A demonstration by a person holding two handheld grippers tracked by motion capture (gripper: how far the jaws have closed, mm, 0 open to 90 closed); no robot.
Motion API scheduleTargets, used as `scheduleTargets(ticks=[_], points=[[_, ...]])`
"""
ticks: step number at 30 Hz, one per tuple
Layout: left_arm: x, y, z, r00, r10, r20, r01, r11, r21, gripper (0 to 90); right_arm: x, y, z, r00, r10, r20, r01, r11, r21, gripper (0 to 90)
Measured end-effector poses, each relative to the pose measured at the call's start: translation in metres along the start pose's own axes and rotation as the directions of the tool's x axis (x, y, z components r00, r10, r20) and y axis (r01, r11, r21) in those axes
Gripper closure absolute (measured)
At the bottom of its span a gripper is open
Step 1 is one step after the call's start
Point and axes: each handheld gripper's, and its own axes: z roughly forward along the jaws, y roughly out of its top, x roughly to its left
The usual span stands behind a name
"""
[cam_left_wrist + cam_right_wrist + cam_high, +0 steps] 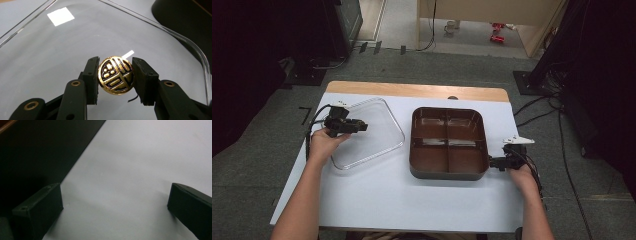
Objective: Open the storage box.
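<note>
Since you've only got that round gold-and-black emblem knob [115, 78] pinched by its edges in the left claw [115, 80], the clear plastic lid [382, 131] on the white table [412, 200] could twist loose when lifted. Right claw [115, 205] sits spread wide beside the brown four-compartment tray [448, 172].

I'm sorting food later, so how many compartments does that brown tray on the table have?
4. The brown tray is split by crossing dividers into a far-left, far-right, near-left and near-right compartment. All four show in the high view, and nothing lies in them.
</note>
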Motion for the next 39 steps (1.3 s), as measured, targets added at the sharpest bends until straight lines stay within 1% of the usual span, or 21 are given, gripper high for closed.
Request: scheduleTargets(ticks=[5, 7, 10, 14, 15, 16, 17, 18, 19, 21, 22, 24, 26, 27, 28, 32, 33, 35, 36, 38, 39], points=[[0.003, -0.002, 0.01, 0.9996, 0.019, -0.02, -0.018, 0.9997, 0.014, 59.6, 0.0, 0.0, 0.0, 1.0, 0.001, 0.0, -0.001, 1.0, 0.0, 0.0], [0.004, -0.003, 0.015, 0.9997, 0.01, -0.024, -0.009, 0.9996, 0.026, 59.5, 0.0, 0.0, 0.0, 1.0, 0.001, 0.0, -0.001, 1.0, 0.0, 0.0], [0.004, -0.005, 0.018, 0.9997, 0.01, -0.024, -0.009, 0.9992, 0.04, 59.4, 0.0, 0.0, 0.0, 1.0, 0.0, 0.0, 0.0, 1.0, 0.001, 0.0], [0.004, -0.005, 0.019, 0.9996, 0.011, -0.027, -0.01, 0.9994, 0.033, 58.0, 0.0, 0.0, 0.0, 1.0, 0.0, 0.0, 0.0, 1.0, 0.001, 0.0], [0.004, -0.005, 0.018, 0.9999, 0.003, -0.013, -0.003, 0.9996, 0.028, 52.7, 0.0, 0.0, 0.0, 1.0, 0.0, 0.001, 0.0, 1.0, 0.001, 0.0], [0.004, -0.004, 0.015, 0.9999, -0.01, -0.008, 0.01, 0.9999, 0.002, 46.9, 0.0, 0.0, 0.0, 1.0, 0.001, 0.001, -0.001, 1.0, 0.001, 0.0], [0.004, -0.003, 0.012, 0.9998, -0.011, -0.017, 0.01, 0.9998, -0.017, 43.6, 0.0, 0.0, 0.0, 1.0, 0.0, 0.001, 0.0, 1.0, 0.0, 0.0], [0.004, -0.003, 0.012, 0.9998, -0.011, -0.017, 0.01, 0.9998, -0.017, 41.4, 0.0, 0.0, 0.0, 1.0, 0.0, 0.0, 0.0, 1.0, 0.0, 0.0], [0.0, -0.001, 0.005, 0.9998, -0.007, -0.021, 0.006, 0.9989, -0.046, 39.1, 0.0, 0.0, 0.0, 1.0, 0.0, 0.001, 0.0, 1.0, 0.0, 0.0], [-0.004, 0.0, -0.001, 0.9999, -0.003, -0.014, 0.002, 0.9987, -0.052, 36.9, 0.0, 0.0, 0.0, 1.0, 0.0, 0.001, 0.0, 1.0, 0.0, 0.0], [-0.004, 0.0, -0.001, 0.9999, -0.003, -0.014, 0.002, 0.9987, -0.052, 36.5, 0.0, 0.0, 0.0, 1.0, 0.0, 0.001, 0.0, 1.0, 0.0, 0.0], [-0.009, 0.0, -0.005, 0.9999, 0.01, -0.009, -0.011, 0.9985, -0.054, 36.2, 0.0, 0.0, 0.0, 1.0, 0.0, 0.0, 0.0, 1.0, 0.0, 0.0], [-0.015, 0.0, -0.008, 0.9999, 0.011, -0.001, -0.011, 0.9983, -0.058, 36.2, 0.0, 0.0, 0.0, 1.0, 0.0, 0.0, 0.0, 1.0, 0.0, 0.0], [-0.017, -0.001, -0.009, 0.9999, 0.013, 0.009, -0.013, 0.9977, -0.066, 36.3, 0.0, 0.0, 0.0, 1.0, 0.0, 0.0, 0.0, 1.0, 0.0, 0.0], [-0.023, -0.001, -0.01, 0.9997, 0.02, 0.016, -0.019, 0.9976, -0.066, 36.2, 0.0, 0.0, 0.0, 1.0, 0.0, 0.0, 0.0, 1.0, 0.0, 0.0], [-0.031, -0.002, -0.011, 0.9992, 0.029, 0.028, -0.027, 0.997, -0.073, 36.1, 0.0, 0.0, 0.0, 1.0, 0.0, 0.0, 0.0, 1.0, 0.001, 0.0], [-0.036, -0.003, -0.011, 0.999, 0.031, 0.034, -0.028, 0.9966, -0.078, 36.0, 0.0, 0.0, 0.0, 1.0, 0.001, 0.0, -0.001, 1.0, 0.0, 0.0], [-0.043, -0.005, -0.012, 0.9984, 0.044, 0.035, -0.041, 0.9961, -0.079, 35.9, 0.0, 0.0, 0.0, 1.0, 0.0, 0.0, 0.0, 1.0, 0.0, 0.0], [-0.043, -0.005, -0.012, 0.9984, 0.044, 0.035, -0.041, 0.9961, -0.079, 35.9, 0.0, 0.0, 0.0, 1.0, 0.0, 0.0, 0.0, 1.0, 0.0, 0.0], [-0.049, -0.008, -0.013, 0.9976, 0.06, 0.036, -0.057, 0.9948, -0.084, 35.9, 0.0, 0.0, 0.0, 1.0, 0.0, 0.0, 0.0, 1.0, 0.0, 0.0], [-0.055, -0.012, -0.012, 0.9966, 0.061, 0.055, -0.057, 0.9954, -0.078, 35.9, 0.0, 0.0, 0.0, 1.0, 0.0, 0.0, 0.0, 1.0, 0.001, 0.0]])
